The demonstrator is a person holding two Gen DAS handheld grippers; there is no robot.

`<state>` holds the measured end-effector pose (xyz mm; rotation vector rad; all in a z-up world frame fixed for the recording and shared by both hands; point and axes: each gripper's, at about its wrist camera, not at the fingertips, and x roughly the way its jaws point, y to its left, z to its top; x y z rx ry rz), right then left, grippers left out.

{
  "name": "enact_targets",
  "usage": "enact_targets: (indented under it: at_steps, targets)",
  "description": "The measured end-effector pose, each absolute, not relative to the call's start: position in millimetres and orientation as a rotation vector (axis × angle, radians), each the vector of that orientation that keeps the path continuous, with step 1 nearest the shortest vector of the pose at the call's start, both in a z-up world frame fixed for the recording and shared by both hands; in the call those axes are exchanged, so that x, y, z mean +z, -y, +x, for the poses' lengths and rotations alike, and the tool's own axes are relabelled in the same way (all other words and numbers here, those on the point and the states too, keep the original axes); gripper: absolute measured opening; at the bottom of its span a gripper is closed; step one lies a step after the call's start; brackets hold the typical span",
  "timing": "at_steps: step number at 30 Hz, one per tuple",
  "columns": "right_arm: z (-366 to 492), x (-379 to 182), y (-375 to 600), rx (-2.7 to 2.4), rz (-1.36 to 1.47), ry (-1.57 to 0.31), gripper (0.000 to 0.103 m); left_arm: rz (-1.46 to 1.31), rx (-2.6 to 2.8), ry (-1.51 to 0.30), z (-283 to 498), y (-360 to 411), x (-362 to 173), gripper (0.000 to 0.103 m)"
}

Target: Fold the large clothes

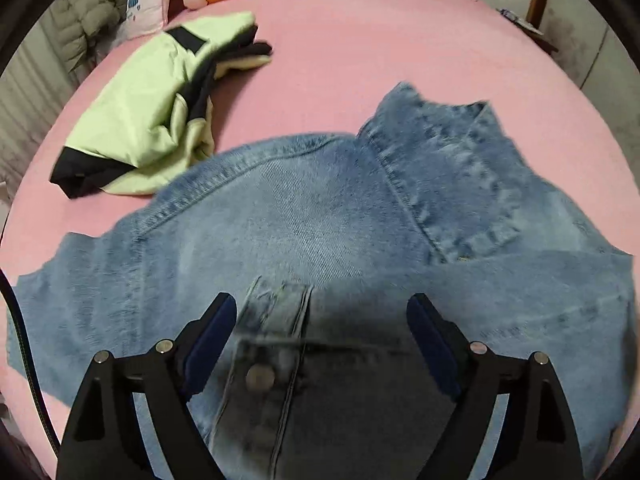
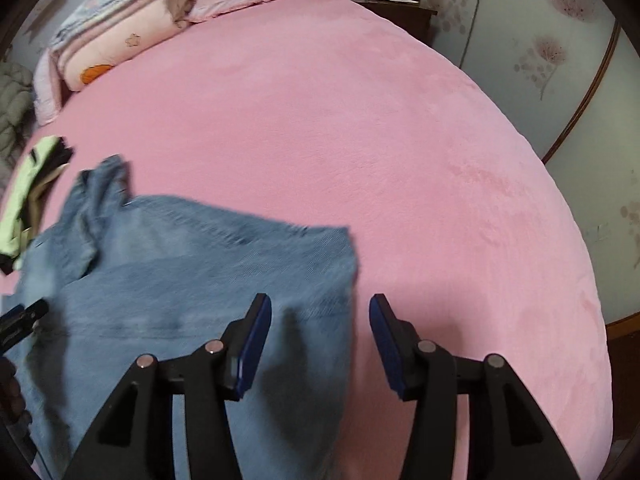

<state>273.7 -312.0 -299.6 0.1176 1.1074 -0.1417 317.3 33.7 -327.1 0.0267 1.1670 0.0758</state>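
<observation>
A pair of blue jeans [image 1: 304, 216] lies partly folded on the pink bed [image 1: 360, 52]. My left gripper [image 1: 322, 312] is open and empty, hovering over the waistband with its metal button [image 1: 260, 378]. In the right wrist view the jeans [image 2: 192, 272] lie at lower left on the bed [image 2: 360, 140]. My right gripper [image 2: 320, 312] is open and empty over the right edge of the denim. The tip of the left gripper [image 2: 24, 316] shows at the left edge.
A folded light-green and black garment [image 1: 148, 116] lies at the left of the bed; it also shows in the right wrist view [image 2: 28, 184]. Pink pillows and a quilt [image 2: 116, 44] lie at the head. A wooden nightstand [image 2: 396, 8] and a sliding wardrobe door [image 2: 560, 60] stand beyond the bed.
</observation>
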Motion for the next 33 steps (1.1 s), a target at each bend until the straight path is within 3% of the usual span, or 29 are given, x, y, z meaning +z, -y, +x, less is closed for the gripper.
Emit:
enact_targets:
  at_steps: [9,19,20,21,22,23,25,31,33]
  targets:
    - [198,-292,294,-0.078,0.058,-1.158,0.052,0.061,0.110,-1.135,233,-62,-296,0.086]
    - [180,-333,301,-0.081,0.097,-1.207,0.052,-0.035,0.167,-1.231,211,-94,-348,0.082]
    - [181,-337,303,-0.076,0.113,-1.214,0.052,-0.059,0.162,-1.232,214,-95,-351,0.076]
    - [183,-342,305,-0.067,0.134,-1.225,0.047,-0.085,0.144,-1.229,216,-94,-353,0.069]
    - [185,-345,307,-0.051,0.156,-1.226,0.023,-0.101,0.129,-1.233,219,-93,-354,0.064]
    - [186,-348,308,0.000,0.196,-1.234,0.017,-0.088,0.143,-1.236,220,-91,-355,0.059]
    - [186,-347,303,-0.004,0.177,-1.231,0.015,-0.050,0.135,-1.214,216,-84,-348,0.040]
    - [182,-357,310,-0.023,0.160,-1.217,0.015,0.055,0.139,-1.210,202,-73,-359,0.040]
    - [184,-364,312,-0.036,0.179,-1.225,0.016,0.081,0.150,-1.200,199,-70,-364,0.044]
